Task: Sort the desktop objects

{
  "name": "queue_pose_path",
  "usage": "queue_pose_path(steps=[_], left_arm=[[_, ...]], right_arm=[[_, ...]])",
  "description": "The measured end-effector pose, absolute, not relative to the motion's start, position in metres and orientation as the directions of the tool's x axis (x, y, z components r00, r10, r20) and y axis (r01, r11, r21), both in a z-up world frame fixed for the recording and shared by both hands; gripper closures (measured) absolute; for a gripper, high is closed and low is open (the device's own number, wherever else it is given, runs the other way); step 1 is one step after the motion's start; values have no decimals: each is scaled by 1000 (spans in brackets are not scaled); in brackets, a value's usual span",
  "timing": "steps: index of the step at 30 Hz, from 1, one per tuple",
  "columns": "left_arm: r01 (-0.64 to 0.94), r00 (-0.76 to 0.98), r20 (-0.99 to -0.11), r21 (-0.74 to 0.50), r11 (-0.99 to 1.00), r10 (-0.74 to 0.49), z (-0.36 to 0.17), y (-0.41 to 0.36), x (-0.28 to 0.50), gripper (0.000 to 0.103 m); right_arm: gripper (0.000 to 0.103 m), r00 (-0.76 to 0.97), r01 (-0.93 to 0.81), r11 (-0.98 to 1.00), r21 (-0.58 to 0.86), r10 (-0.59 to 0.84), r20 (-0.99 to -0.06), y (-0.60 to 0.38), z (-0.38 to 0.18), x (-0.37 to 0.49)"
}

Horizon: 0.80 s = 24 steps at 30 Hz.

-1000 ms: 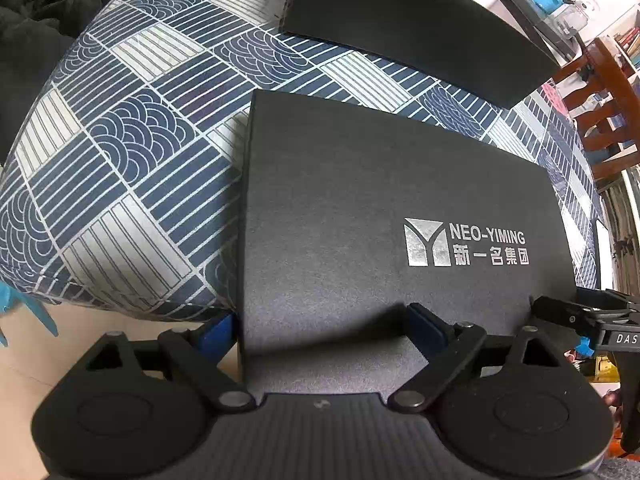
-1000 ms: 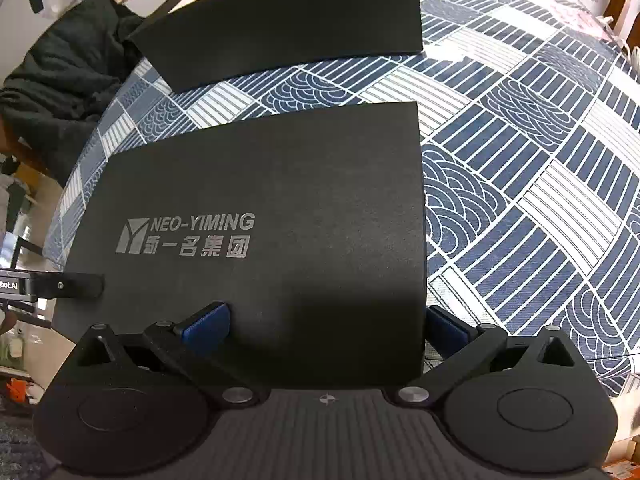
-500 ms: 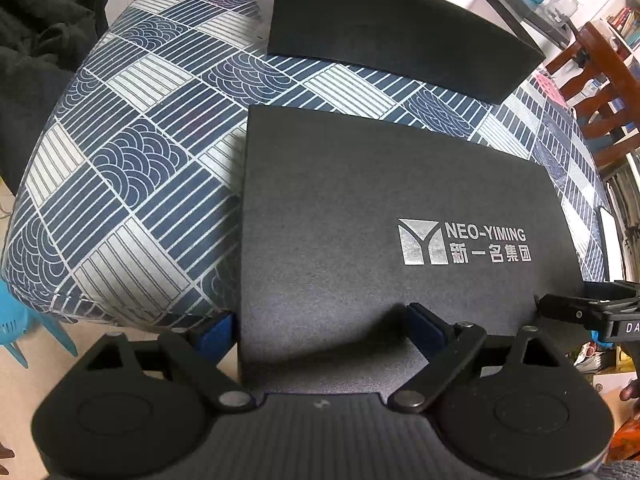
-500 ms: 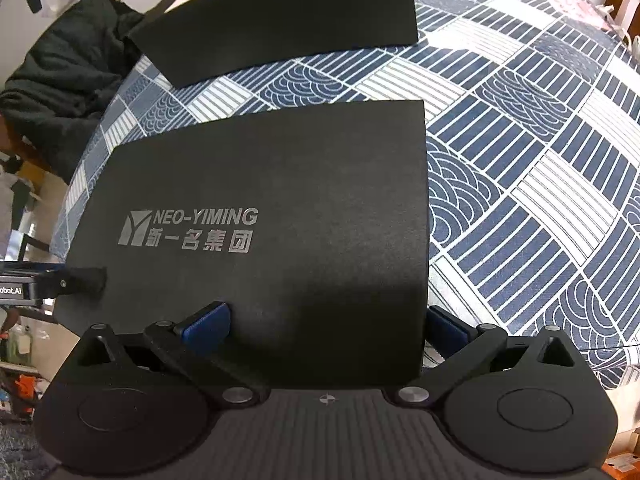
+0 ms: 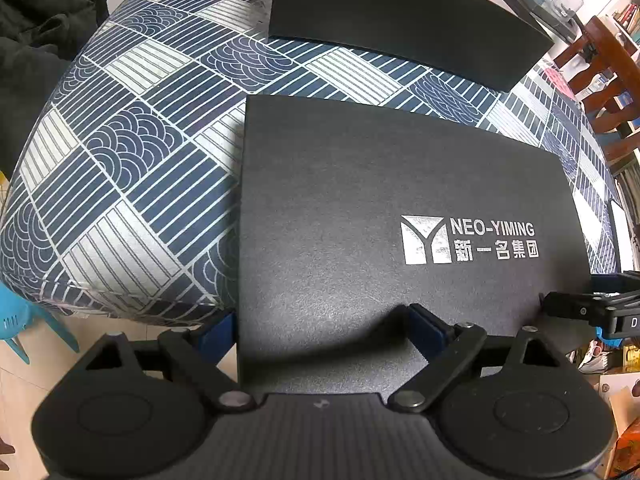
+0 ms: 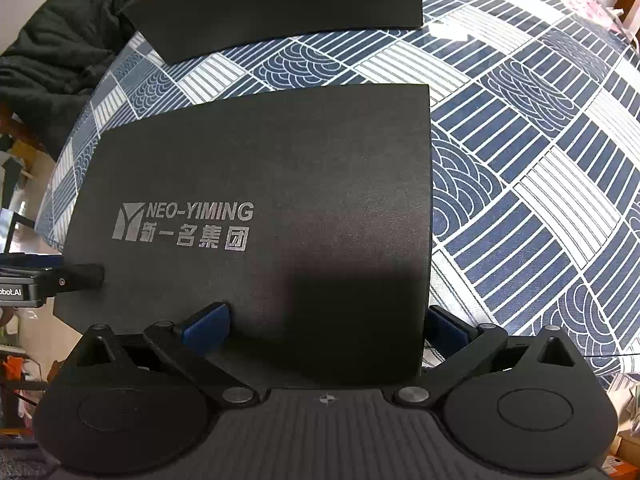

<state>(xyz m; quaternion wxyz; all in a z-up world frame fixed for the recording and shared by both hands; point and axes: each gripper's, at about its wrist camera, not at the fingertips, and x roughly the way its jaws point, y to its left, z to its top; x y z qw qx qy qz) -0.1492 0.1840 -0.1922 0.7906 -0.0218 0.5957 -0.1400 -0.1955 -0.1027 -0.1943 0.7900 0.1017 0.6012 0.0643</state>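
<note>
Between the jaws of both grippers sits one black box lid (image 5: pixel 384 216) printed NEO-YIMING: the left gripper (image 5: pixel 320 328) is clamped on its left near corner, the right gripper (image 6: pixel 326 324) on its right near corner. Beyond the jaws, a second black box piece (image 6: pixel 280 4) lies on the worktop's patterned blue cloth (image 6: pixel 520 140), apart from the held lid.

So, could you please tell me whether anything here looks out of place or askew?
Nothing looks damaged or spilled. The printed black lid sticks out past the near edge of the patterned tablecloth, gripped at opposite corners by the left hand-held gripper and the right hand-held gripper. The plain black box lies flat behind it.
</note>
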Motion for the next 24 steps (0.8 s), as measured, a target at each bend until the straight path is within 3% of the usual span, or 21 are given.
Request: queue_pose_path(steps=[24], left_arm=[[163,287,-897,-301,940,-337,-202,202,-142,0]], right_arm=[[0,334,-21,965,260,252,-908,-108,-196,-186]])
